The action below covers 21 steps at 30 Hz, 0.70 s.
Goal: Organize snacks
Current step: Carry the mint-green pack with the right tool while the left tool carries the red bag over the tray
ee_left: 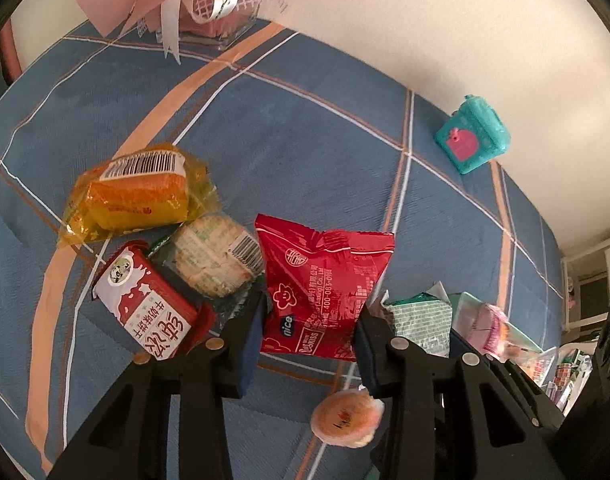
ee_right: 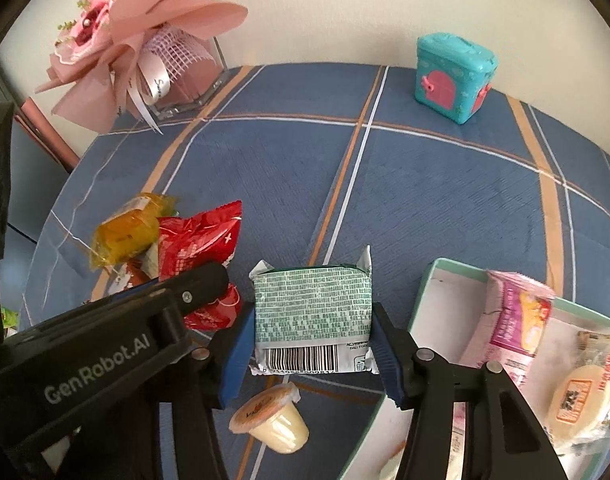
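My left gripper [ee_left: 311, 320] is shut on a red snack packet [ee_left: 323, 292], which also shows in the right wrist view [ee_right: 197, 252]. My right gripper [ee_right: 311, 326] is shut on a green-printed snack packet [ee_right: 313, 308], held just above the cloth; it also shows in the left wrist view [ee_left: 421, 320]. A pale-green box [ee_right: 429, 284] at the right holds a pink packet [ee_right: 517, 320] and a round cake [ee_right: 577, 400]. A jelly cup [ee_right: 271, 420] lies on its side below the grippers.
Left of the red packet lie an orange packet [ee_left: 133, 192], a round green-printed cake [ee_left: 213, 256] and a red-and-white milk-snack packet [ee_left: 145, 304]. A pink bouquet in a glass vase [ee_right: 145, 48] and a teal toy box [ee_right: 453, 76] stand at the far edge of the blue checked tablecloth [ee_right: 425, 200].
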{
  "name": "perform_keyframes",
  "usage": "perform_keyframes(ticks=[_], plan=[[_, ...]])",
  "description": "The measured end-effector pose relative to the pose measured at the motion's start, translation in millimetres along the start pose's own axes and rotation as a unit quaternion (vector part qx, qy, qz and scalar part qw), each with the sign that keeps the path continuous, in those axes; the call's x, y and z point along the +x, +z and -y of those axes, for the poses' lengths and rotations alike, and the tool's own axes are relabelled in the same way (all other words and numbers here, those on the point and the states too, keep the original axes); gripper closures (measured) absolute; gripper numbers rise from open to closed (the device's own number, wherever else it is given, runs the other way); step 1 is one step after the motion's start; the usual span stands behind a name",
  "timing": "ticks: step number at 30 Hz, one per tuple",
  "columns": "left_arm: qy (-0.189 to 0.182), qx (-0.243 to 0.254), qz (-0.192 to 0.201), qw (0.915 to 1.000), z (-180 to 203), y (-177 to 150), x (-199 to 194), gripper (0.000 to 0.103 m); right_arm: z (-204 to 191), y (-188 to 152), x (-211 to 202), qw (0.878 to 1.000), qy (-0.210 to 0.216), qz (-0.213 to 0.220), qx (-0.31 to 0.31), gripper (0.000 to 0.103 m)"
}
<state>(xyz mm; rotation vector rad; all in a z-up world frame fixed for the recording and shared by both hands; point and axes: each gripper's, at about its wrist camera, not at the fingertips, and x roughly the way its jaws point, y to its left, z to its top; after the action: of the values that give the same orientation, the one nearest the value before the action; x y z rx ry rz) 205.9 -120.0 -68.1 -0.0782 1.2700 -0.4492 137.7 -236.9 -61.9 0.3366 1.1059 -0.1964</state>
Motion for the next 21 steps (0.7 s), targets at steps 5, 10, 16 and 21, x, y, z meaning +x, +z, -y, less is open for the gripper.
perform_keyframes(ticks=[5,10,16,21], plan=[[-0.009,0.001,0.005,0.9999,3,-5,-15,0.061,1,0,-18,1.000,-0.004,0.007,0.008,0.045],[-0.019,0.003,0.015,0.9997,15,-13,-30,0.061,2,-4,-37,1.000,-0.013,0.014,0.016,0.045],[-0.026,0.018,0.029,0.9991,27,-21,-51,0.061,11,-12,-63,0.999,-0.024,0.022,0.031,0.045],[-0.031,0.027,0.038,0.9984,33,-30,-67,0.061,27,-20,-86,0.998,-0.037,0.030,0.051,0.045]])
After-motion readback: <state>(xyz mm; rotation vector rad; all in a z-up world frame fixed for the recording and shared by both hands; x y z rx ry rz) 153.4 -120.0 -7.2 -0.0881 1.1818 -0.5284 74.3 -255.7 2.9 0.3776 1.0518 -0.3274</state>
